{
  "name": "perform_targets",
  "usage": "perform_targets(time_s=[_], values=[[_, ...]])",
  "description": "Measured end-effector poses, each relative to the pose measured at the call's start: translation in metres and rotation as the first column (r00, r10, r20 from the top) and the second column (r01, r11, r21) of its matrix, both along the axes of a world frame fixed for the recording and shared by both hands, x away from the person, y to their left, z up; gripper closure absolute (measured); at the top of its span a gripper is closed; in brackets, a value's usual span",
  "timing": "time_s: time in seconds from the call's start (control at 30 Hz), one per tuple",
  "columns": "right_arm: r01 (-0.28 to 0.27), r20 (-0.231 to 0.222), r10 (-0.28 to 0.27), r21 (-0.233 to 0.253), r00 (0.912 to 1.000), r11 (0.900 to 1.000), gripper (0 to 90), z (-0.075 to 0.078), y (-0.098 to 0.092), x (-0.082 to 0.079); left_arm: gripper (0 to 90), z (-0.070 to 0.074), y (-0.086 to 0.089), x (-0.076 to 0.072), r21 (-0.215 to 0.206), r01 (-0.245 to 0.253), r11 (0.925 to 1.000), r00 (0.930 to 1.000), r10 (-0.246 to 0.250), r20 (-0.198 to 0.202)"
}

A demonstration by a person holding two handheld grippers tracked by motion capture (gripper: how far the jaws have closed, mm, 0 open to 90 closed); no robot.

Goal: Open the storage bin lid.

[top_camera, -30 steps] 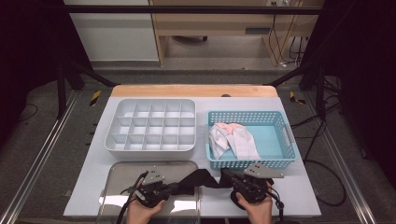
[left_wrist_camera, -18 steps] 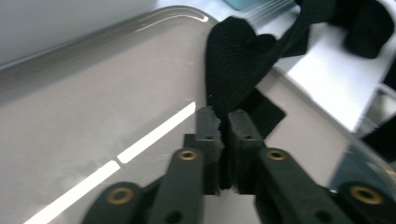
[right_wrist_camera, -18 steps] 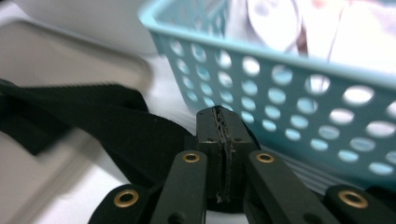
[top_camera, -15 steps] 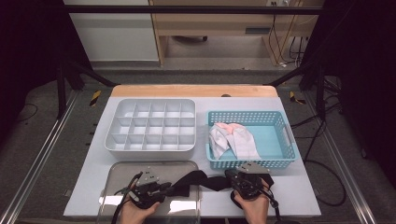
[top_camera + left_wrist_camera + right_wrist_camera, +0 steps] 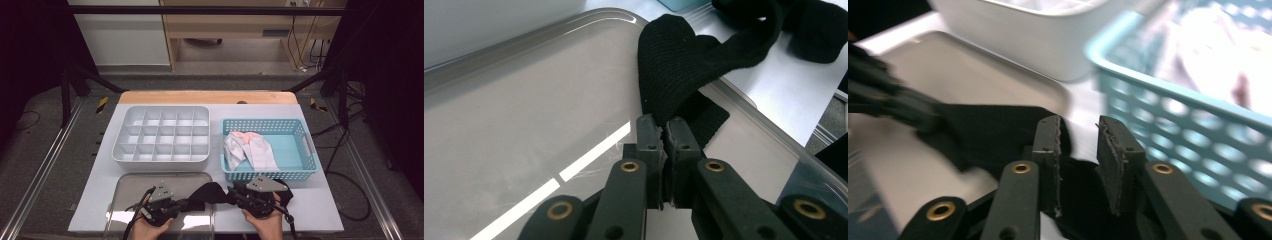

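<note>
The left gripper (image 5: 663, 131) is pinching one end of a black sock (image 5: 684, 65), its jaws pressed together on the knit right at their tips, low over the metal tray (image 5: 524, 100). From that pinch the sock is running away from the jaws, across the tray's rim and onto the white table (image 5: 774, 85), where its far end is bunching up. In the high view the sock (image 5: 207, 192) is stretching between the left gripper (image 5: 172, 207) and the right gripper (image 5: 235, 194), lying just in front of the blue basket (image 5: 305, 172). The right gripper (image 5: 1079, 132) is standing with its jaws parted, the sock (image 5: 988, 130) lying across and under them, partly over the tray (image 5: 973, 70); whether the pads are touching the cloth I cannot tell. Beyond are sitting the white divided box (image 5: 160, 135) and the basket with pale cloth (image 5: 250, 147) in it.
</note>
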State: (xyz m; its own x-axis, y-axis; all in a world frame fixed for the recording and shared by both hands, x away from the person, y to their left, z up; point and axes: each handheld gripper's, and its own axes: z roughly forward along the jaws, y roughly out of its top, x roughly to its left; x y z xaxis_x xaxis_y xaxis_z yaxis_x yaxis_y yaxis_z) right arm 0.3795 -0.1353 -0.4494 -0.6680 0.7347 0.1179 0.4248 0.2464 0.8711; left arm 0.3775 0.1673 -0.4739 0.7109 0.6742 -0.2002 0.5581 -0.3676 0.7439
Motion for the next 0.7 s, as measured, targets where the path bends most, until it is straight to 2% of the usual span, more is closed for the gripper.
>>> perform_targets(time_s=[0.1,0.27,0.4,0.5,0.57,0.6,0.63,0.7], values=[[-0.06,0.007,0.06,0.012,0.9982,0.998,65.5,0.001,0.012,-0.005,85.5,0.001,0.001,0.001,-0.01,-0.007,0.9999,1.0,0.007,0.0],[-0.15,0.004,0.15,-0.008,0.9887,0.989,58.5,-0.005,0.032,-0.011,85.5,0.002,0.002,0.0,-0.022,-0.012,0.9997,0.9999,0.012,0.005],[-0.177,-0.009,0.177,-0.049,0.9842,0.983,51.3,-0.016,0.043,-0.01,85.5,0.003,0.003,0.002,-0.033,-0.019,0.9993,0.9997,0.02,0.014],[-0.186,-0.015,0.186,-0.109,0.9825,0.976,51.3,-0.026,0.046,-0.006,85.5,0.004,0.004,0.002,-0.042,-0.022,0.9989,0.9997,0.022,0.013],[-0.179,0.012,0.183,-0.169,0.9829,0.969,64.1,-0.029,0.048,-0.006,85.4,0.004,0.004,0.002,-0.041,-0.019,0.999,0.9997,0.02,0.015],[-0.186,0.004,0.19,-0.184,0.9817,0.965,73.2,-0.029,0.048,-0.005,85.3,0.003,0.004,0.002,-0.04,-0.017,0.9991,0.9997,0.018,0.014],[-0.19,-0.01,0.192,-0.177,0.9814,0.966,82.5,-0.028,0.048,-0.004,85.2,0.003,0.004,0.002,-0.038,-0.017,0.9991,0.9997,0.018,0.016],[-0.202,-0.034,0.199,-0.151,0.9795,0.968,89.0,-0.024,0.047,-0.004,84.3,0.003,0.004,0.002,-0.031,-0.024,0.9992,0.9994,0.025,0.023]])
